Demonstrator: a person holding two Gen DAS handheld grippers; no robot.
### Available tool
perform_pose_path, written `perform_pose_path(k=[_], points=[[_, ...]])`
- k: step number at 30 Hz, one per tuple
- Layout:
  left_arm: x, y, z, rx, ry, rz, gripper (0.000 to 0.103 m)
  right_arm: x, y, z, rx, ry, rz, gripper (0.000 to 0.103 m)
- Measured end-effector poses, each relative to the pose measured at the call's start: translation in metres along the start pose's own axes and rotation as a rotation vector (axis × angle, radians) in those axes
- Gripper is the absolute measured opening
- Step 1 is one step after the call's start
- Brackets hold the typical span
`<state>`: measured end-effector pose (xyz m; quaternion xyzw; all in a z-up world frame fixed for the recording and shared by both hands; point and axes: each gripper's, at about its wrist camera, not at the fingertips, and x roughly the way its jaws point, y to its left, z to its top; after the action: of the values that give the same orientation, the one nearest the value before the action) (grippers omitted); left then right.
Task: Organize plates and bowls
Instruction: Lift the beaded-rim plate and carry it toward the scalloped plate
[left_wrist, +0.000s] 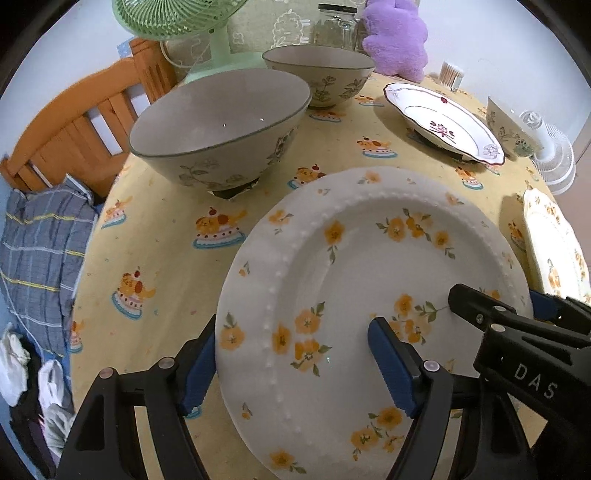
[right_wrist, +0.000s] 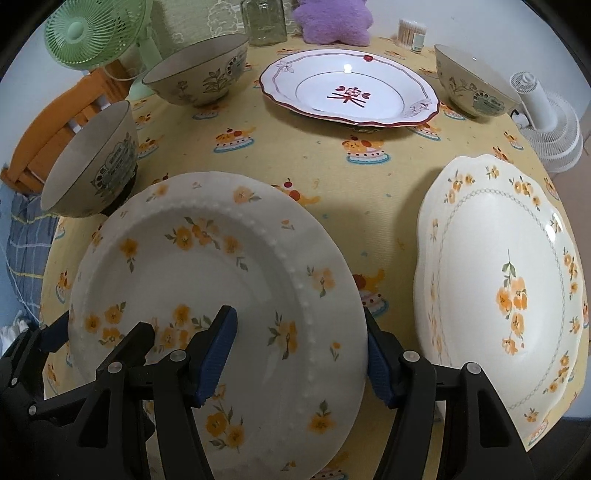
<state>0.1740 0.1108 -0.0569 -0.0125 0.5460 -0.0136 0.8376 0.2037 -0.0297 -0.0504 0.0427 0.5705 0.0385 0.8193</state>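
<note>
On the printed tablecloth (right_wrist: 332, 177), both grippers' ribbed fingers (left_wrist: 393, 369) seemingly pinch the beaded glossy plate (right_wrist: 221, 280).

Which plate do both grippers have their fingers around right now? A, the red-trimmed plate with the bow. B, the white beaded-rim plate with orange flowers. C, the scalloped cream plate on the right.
B: each gripper straddles an opposite edge of the beaded-rim plate, one finger over its face and one outside its rim, as both wrist views show.

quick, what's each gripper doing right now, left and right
Left gripper: jaws straddle the left rim of the white plate with orange flowers; grip cannot be told.
Right gripper: jaws straddle the same plate's right rim; grip cannot be told.
</note>
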Motion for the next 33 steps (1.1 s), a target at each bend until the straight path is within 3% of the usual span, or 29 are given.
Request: perform_pose_path(k=[16,33], points=[[-0.009,0.002,-0.003,-0.038,0.052,-0.042,0.077,-0.013,-0.004,-0.002,-0.013,0.012,0.003,0.068],[-0.054,-0.053,0.0,-0.072,0.006,-0.034,0.076,-0.057,-0.054,0.001,-0.04,-0.024,0.029,0.068]])
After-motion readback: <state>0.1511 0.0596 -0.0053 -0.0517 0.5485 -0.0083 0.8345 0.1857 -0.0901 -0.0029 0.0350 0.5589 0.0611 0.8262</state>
